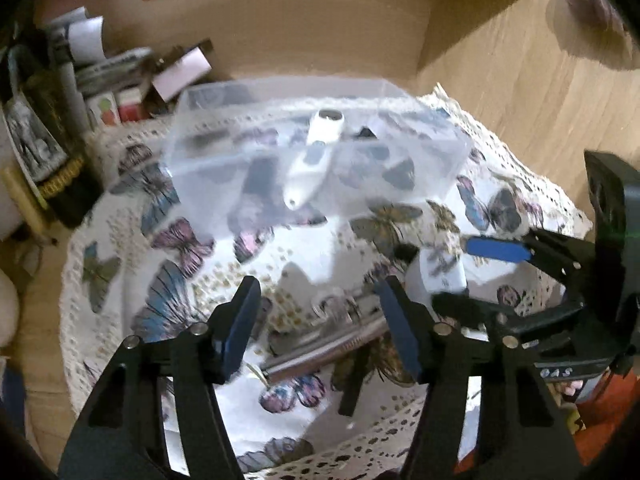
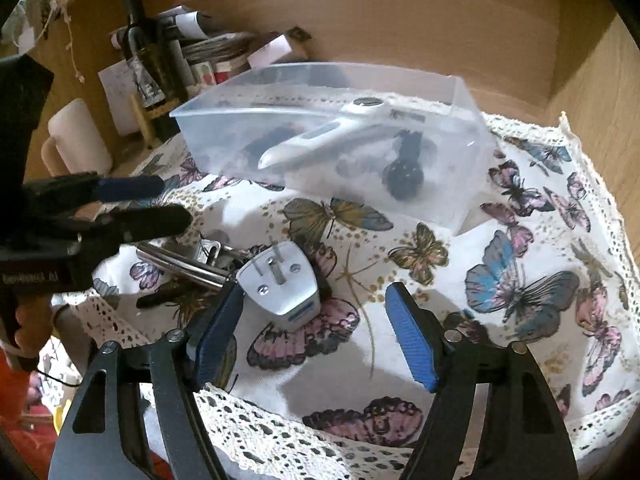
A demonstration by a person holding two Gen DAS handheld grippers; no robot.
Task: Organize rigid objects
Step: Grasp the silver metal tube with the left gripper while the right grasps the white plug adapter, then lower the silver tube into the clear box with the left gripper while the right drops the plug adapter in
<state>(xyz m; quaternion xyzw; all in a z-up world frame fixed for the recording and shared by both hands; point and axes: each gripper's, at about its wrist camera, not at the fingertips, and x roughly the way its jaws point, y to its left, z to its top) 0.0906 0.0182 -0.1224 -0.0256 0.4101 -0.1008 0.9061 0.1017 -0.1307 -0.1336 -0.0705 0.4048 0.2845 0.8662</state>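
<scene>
A clear plastic bin [image 2: 460,184] [image 1: 440,168] stands at the back of the butterfly cloth. In it lie a white thermometer-like device [image 2: 320,136] [image 1: 312,160] and a black round object [image 2: 404,176]. A white plug adapter [image 2: 280,288] [image 1: 440,272] lies on the cloth, next to a metal tool [image 2: 180,264] [image 1: 320,344]. My right gripper [image 2: 316,316] is open, its left pad beside the adapter. My left gripper [image 1: 316,312] is open over the metal tool and shows at the left of the right wrist view [image 2: 172,200].
Bottles [image 2: 140,48], small boxes [image 2: 208,72] and a white mug [image 2: 76,140] crowd the back left on the wooden shelf. A wooden wall [image 2: 440,32] stands behind the bin. The cloth's lace edge [image 2: 280,440] hangs at the front.
</scene>
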